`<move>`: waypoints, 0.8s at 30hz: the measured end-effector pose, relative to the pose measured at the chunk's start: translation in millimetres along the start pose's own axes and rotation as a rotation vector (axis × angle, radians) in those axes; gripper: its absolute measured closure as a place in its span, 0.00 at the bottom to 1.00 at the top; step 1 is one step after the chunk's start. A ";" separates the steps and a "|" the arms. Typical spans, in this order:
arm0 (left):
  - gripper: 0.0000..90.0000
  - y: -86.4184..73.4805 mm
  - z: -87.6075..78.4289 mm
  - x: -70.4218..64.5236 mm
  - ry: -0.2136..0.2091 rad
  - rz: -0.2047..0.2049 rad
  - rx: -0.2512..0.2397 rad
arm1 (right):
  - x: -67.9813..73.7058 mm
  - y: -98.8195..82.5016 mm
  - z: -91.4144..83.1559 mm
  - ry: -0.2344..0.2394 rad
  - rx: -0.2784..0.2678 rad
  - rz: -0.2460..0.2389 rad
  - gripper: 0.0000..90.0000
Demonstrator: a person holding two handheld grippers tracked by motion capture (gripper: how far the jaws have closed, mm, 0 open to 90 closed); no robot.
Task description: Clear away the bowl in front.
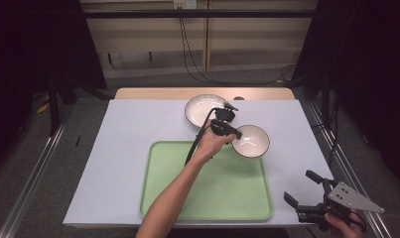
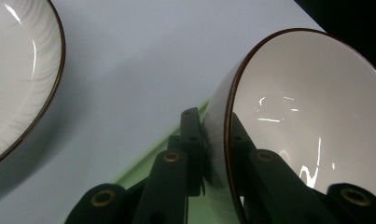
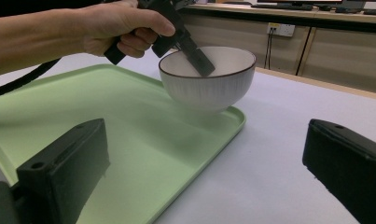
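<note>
Nearest, at the desk's [image 1: 113, 163] 5 o'clock corner, the right gripper [image 1: 306, 191] is held off the edge, its fingers [image 3: 64, 172] released and spread wide with nothing between them; both pads point across the desk toward the bowl. Next comes the green tray [image 1: 207, 198], lying flat on the grey desk cover in the near centre. At the tray's 1 o'clock corner the bowl [image 1: 250, 141] hangs raised and slightly tilted, part over the tray rim and part over the desk, with a shadow under it on the tray. The left gripper [image 1: 233, 133] grasps the bowl at its 9 o'clock rim: one finger [image 2: 192, 140] lies against the ribbed outer wall, the other inside against the white glaze, both clenched on the brown-edged rim. The left hand [image 1: 212, 144] holds that gripper over the tray's far edge. Farthest, at 12 o'clock, a plate [image 1: 200, 109] rests on the desk, near the bowl but apart from it.
</note>
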State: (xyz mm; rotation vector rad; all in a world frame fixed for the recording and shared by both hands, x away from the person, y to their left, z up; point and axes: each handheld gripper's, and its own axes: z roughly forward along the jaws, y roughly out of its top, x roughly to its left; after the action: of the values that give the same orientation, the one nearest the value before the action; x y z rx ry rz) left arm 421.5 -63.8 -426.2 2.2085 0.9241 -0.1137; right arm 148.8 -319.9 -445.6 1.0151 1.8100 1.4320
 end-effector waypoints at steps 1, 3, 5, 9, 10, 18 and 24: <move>0.91 -1.0 1.8 1.0 0.000 -0.008 0.002 | 0.0 0.0 0.0 0.000 0.000 0.000 0.00; 0.91 -3.4 6.3 4.1 -0.002 -0.010 0.018 | -0.2 -0.1 -0.3 0.001 0.002 0.004 0.00; 0.91 -4.1 8.1 3.1 0.007 -0.025 0.020 | -0.1 -0.2 -0.4 0.000 0.002 0.007 0.01; 0.91 -4.9 11.3 3.0 -0.003 -0.026 0.019 | -0.6 -0.2 0.2 0.000 0.000 0.001 0.01; 0.91 -5.4 12.7 3.2 0.003 -0.024 0.021 | -0.1 -0.1 -0.4 0.005 0.001 0.000 0.01; 0.91 -9.8 21.6 5.6 0.015 -0.042 0.047 | -0.1 -0.1 -0.5 0.002 0.001 -0.001 0.01; 0.91 -10.1 22.7 7.1 0.011 -0.051 0.042 | 0.1 -0.3 -0.7 -0.003 0.003 0.005 0.01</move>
State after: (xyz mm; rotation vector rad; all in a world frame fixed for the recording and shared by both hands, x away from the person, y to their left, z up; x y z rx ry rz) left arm 424.4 -69.7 -451.1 2.2265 0.9928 -0.1463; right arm 148.0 -320.3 -445.7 1.0234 1.8097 1.4306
